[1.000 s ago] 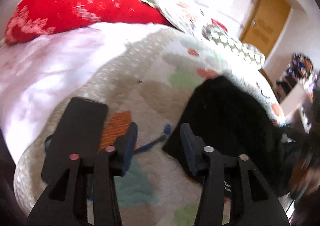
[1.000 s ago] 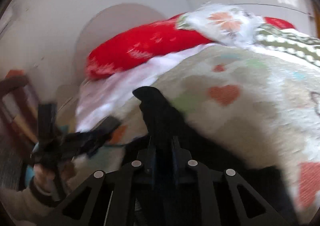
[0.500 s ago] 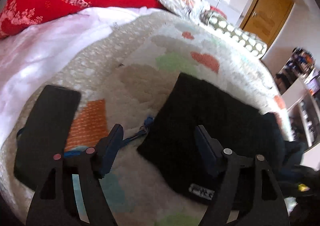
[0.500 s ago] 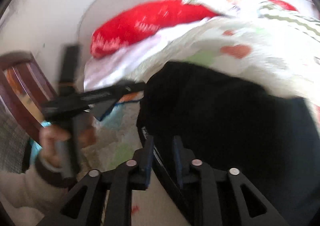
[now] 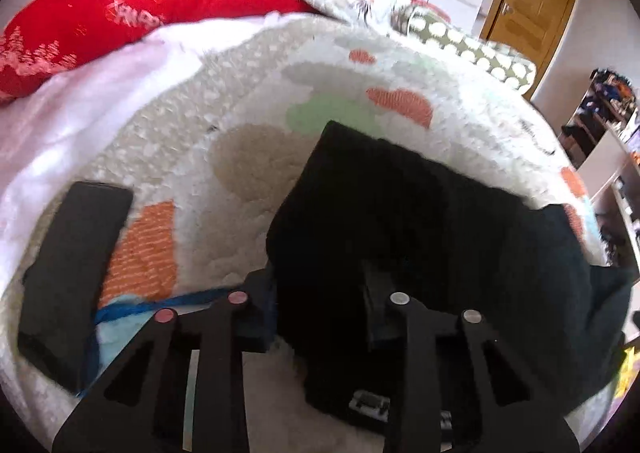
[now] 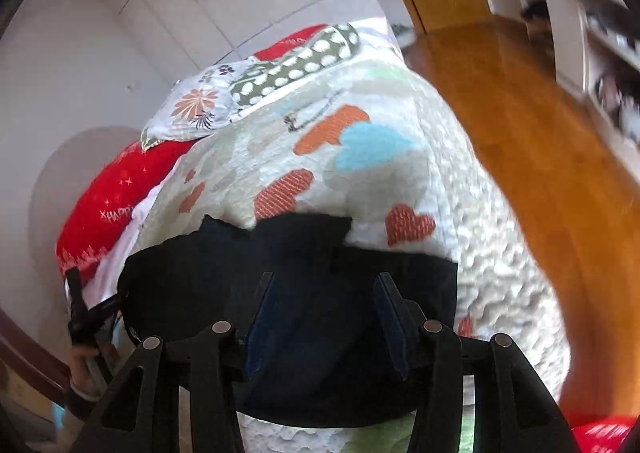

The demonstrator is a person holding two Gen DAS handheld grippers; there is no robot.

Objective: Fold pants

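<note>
Two claws released over black pants (image 5: 420,221) on heart-print blanket (image 6: 400,181); wood floor (image 6: 520,101) beyond.

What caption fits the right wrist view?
Right gripper, jaws open, over folded black pants on a heart-patterned blanket.

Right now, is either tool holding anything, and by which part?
The right tool is open above the black pants, holding nothing. The left tool straddles an edge of the pants; whether it actually grips there cannot be told.
</note>
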